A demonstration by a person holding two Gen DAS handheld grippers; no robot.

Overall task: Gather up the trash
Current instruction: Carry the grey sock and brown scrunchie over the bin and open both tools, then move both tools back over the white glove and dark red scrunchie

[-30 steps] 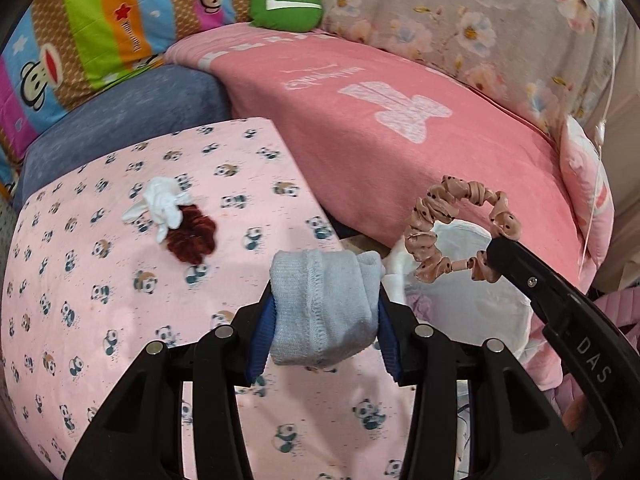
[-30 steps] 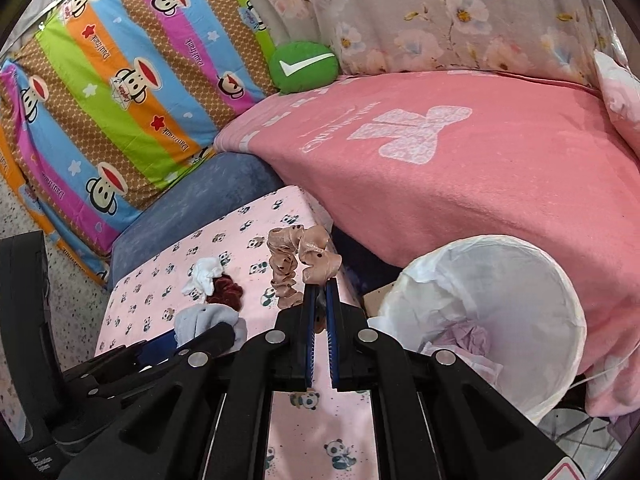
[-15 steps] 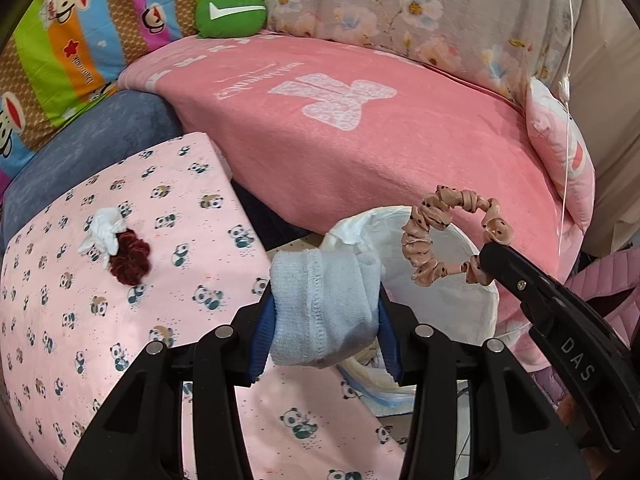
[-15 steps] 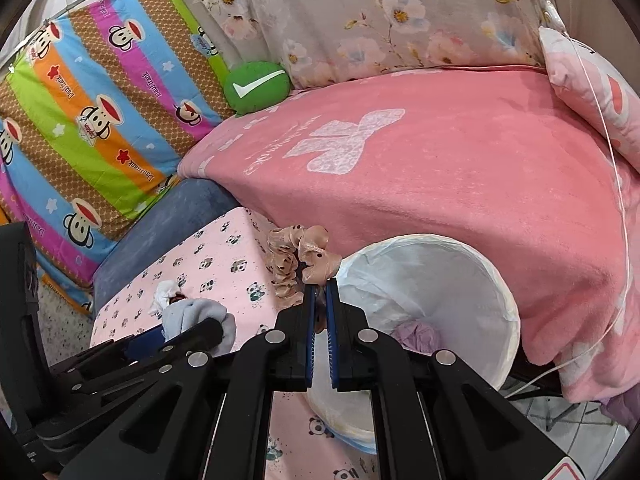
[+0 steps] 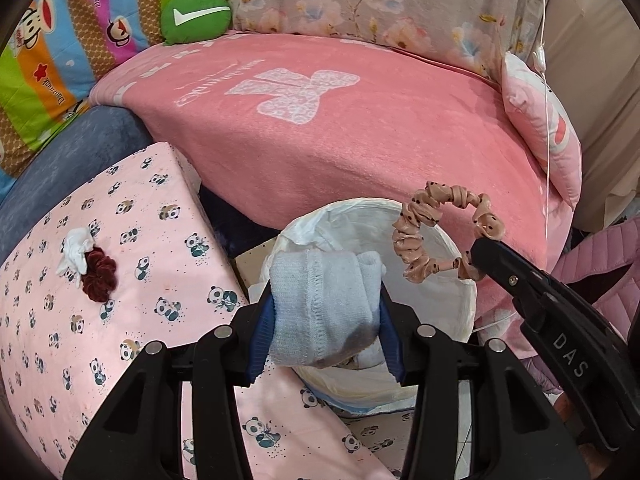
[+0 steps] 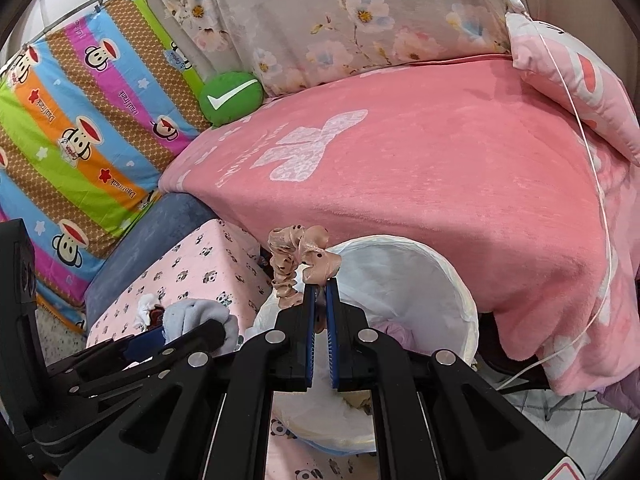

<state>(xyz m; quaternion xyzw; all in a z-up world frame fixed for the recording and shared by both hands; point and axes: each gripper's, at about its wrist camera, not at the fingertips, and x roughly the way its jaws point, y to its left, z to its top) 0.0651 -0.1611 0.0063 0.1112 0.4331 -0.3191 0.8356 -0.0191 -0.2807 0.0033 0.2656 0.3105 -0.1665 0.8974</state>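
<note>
Both loads now hang over the mouth of the white-lined bin (image 5: 424, 240), and that is what the coming drop turns on. In the left wrist view the left gripper (image 5: 326, 320) has its fingers part-way apart, pressed on either flank of a rolled pale-blue sock (image 5: 320, 304); the roll's long axis runs from 6 toward 12 o'clock, along the fingers, and its far end overlaps the bin's near rim at 12 o'clock. The bin's open middle lies toward 1 o'clock from that grip, so the sock looks to sit at the near-left edge of the opening, not over its centre.

In the right wrist view the right gripper (image 6: 320, 296) has its fingers almost fully together, pinching one spot of a peach dotted scrunchie (image 6: 300, 258), whose loop stands up and trails toward 10 o'clock. The bin's hollow (image 6: 400, 292) sits directly past and to 2 o'clock of those fingers, so the right hand seems the better placed to let go.

Both grippers tilt downward toward the bin. On the panda-print counter (image 5: 132, 264) at 9 o'clock, a white tissue (image 5: 76, 250) and a dark red scrunchie (image 5: 98, 276) lie touching, not yet collected
</note>
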